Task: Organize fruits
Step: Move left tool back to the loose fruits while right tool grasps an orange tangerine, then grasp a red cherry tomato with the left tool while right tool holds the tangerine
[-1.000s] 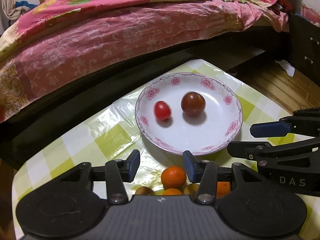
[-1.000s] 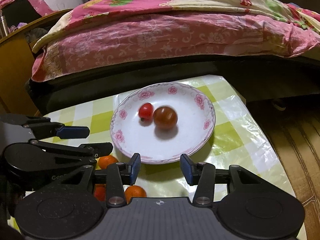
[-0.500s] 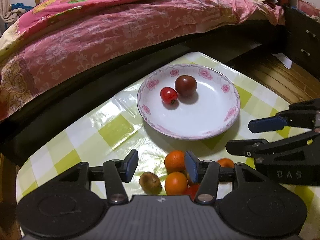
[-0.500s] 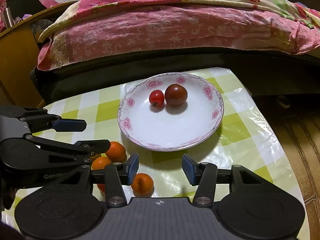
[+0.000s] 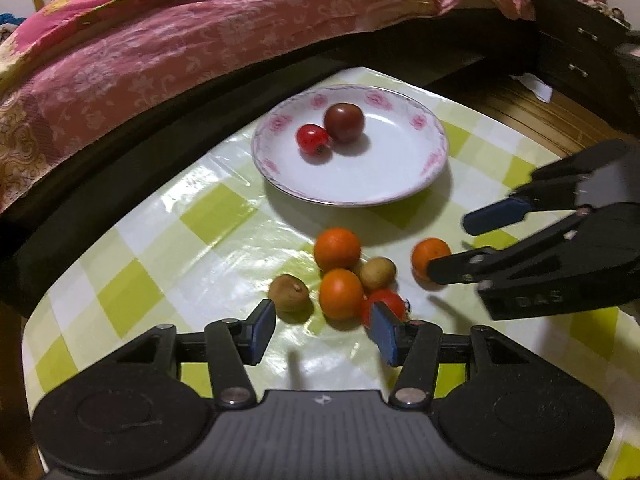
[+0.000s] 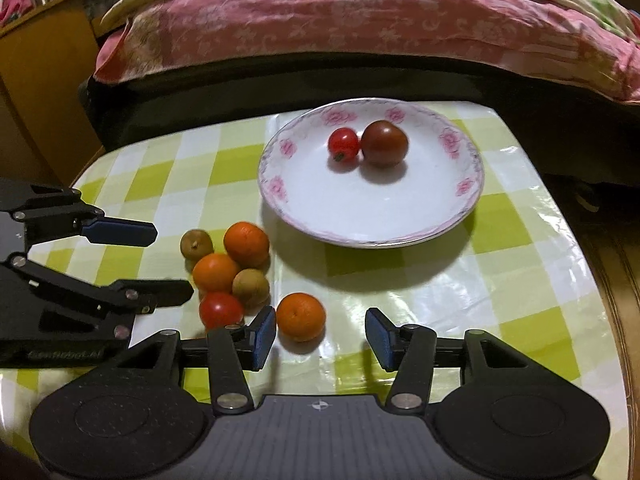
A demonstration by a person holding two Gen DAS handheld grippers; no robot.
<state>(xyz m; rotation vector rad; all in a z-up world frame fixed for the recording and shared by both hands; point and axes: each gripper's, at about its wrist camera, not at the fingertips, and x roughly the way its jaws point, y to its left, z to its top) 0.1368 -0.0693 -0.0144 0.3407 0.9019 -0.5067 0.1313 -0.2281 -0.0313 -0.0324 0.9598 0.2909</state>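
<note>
My left hand-held gripper [image 5: 322, 330] hangs spread and holding nothing, low over the desk [image 5: 208, 216], just short of a cluster of fruit: two oranges [image 5: 337, 249], two brown fruits [image 5: 289, 293] and a red tomato [image 5: 386, 304]. My right hand-held gripper [image 6: 320, 338] is spread too, gripping nothing, with a lone orange [image 6: 301, 317] just beside its left finger. Beyond the cluster sits the flowered plate [image 6: 460, 188], carrying a small red tomato [image 6: 343, 144] touching a larger dark tomato [image 6: 385, 148]. A bed [image 6: 360, 20] lies behind.
</note>
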